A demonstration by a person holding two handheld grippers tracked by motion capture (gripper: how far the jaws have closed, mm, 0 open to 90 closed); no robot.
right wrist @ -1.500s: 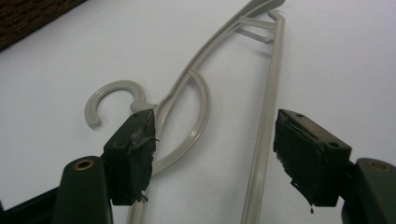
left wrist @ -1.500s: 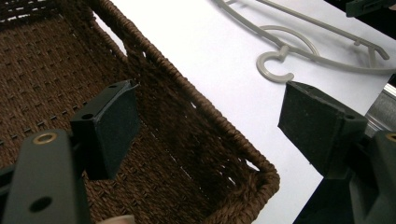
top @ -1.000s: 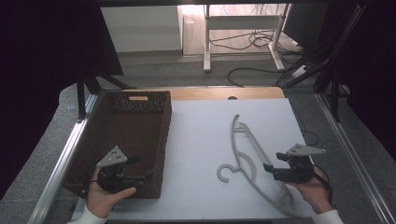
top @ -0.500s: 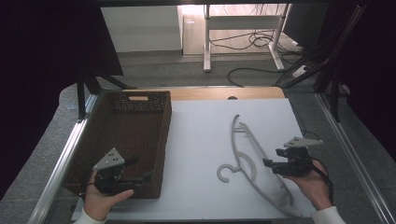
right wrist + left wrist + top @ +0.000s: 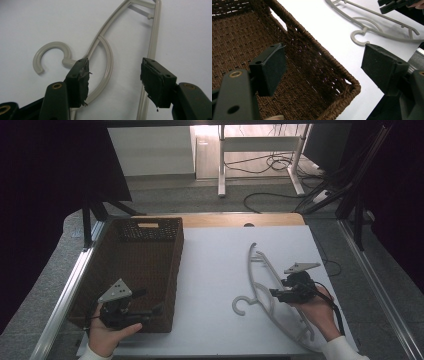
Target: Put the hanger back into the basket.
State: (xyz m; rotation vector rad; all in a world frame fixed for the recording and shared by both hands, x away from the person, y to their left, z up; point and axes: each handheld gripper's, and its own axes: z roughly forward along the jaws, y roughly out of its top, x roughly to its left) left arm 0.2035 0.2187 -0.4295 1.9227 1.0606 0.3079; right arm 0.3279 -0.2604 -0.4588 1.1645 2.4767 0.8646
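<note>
At the near right of the white table (image 5: 210, 270), I see the grey plastic clothes hanger (image 5: 260, 270) lying flat, its open hook (image 5: 48, 53) pointing left. Its near end is partly covered by my right hand (image 5: 320, 312) in the high view, and the right gripper view cuts off both bars at the bottom edge.

The right gripper (image 5: 275, 294) sits low over the hanger's middle. Its jaws stand partly apart and have just been closing; the curved inner brace and one straight bar lie between them, but the pads (image 5: 153, 82) press on neither. Whether the left pad touches the hook's neck is hard to make out. The pad facings look frayed at their edges.

The dark brown rectangular woven wicker basket (image 5: 150, 270) stands on the left side, well apart from the hanger. I see nothing in it; its near corner is hidden behind the left gripper (image 5: 150, 312) in the high view. The weave is coarse, with slot openings in the side wall.

The left gripper hovers at the basket's near right corner, jaws wide apart, straddling the rim and gripping nothing.
</note>
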